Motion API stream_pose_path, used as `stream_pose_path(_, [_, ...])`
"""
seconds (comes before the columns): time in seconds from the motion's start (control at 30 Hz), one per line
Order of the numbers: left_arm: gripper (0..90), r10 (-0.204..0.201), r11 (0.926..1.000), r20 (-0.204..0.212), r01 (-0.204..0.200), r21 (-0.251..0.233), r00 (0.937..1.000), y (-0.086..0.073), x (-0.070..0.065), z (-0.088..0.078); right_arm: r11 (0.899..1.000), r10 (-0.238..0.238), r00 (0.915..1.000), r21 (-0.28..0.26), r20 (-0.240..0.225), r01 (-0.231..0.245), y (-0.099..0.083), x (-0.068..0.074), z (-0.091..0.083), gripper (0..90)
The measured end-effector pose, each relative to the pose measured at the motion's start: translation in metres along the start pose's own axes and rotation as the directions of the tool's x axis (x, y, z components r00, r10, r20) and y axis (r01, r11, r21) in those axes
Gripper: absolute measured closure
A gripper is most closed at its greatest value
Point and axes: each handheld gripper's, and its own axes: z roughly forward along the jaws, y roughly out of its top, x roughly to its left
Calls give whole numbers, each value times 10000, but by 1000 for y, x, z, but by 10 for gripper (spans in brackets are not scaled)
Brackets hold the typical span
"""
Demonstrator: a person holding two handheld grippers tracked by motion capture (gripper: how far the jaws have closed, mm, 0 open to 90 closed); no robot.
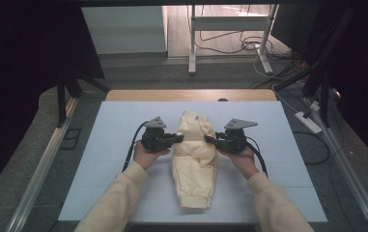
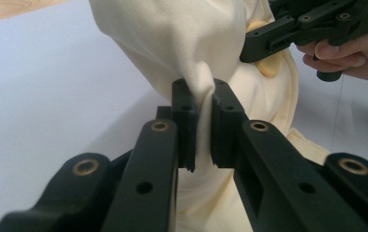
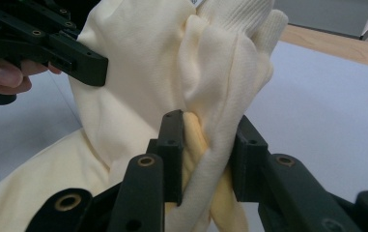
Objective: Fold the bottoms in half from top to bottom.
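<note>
Cream garment (image 1: 194, 159): soft knit cloth, pale yellow-white, lying lengthwise along the middle of the surface (image 1: 99, 145). Its near end, with a ribbed cuff or hem, rests flat toward the person; its far part is bunched and lifted between the two grippers. A ribbed edge and a yellower inner fold show at the top in the right gripper view.

Left gripper (image 1: 176, 139): held in the person's left hand (image 1: 144, 153), at the garment's left side. Jaws closed tight on a thin pinch of cloth, seen clearly in the left gripper view (image 2: 204, 128).

Right gripper (image 1: 208, 139): held in the right hand (image 1: 243, 157), at the garment's right side, opposite the left one. Jaws narrowed around a thicker roll of bunched fabric, gripping it (image 3: 205, 154).

Surface: pale blue-white sheet over a wooden top, whose edge (image 1: 191, 94) shows at the far side.

Sleeves (image 1: 116, 200): cream, entering from the near edge.
</note>
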Motion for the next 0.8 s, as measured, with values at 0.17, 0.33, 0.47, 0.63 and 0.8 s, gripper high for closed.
stream_pose_path(0.17, [819,6,10000,44,-6,27,10000,-3,-2,-2,10000,26,10000,7,-96,-26,-3,3,-1,701])
stream_pose_path(0.33, [817,-34,10000,106,34,-11,9999,-6,-4,-2,10000,-76,9999,56,-101,77,-4,6,-2,697])
stream_pose_path(0.47, [816,38,10000,119,-38,31,9999,-7,-6,-4,9999,-92,9999,52,-141,93,-6,9,-5,697])
stream_pose_path(0.63, [814,86,10000,129,-86,6,9999,-9,-9,-6,9998,-216,9997,-16,-152,216,-6,13,-8,696])
stream_pose_path(0.8, [810,142,9999,157,-143,25,9998,-10,-12,-8,9993,-378,9992,-19,-146,378,-5,16,-11,693])
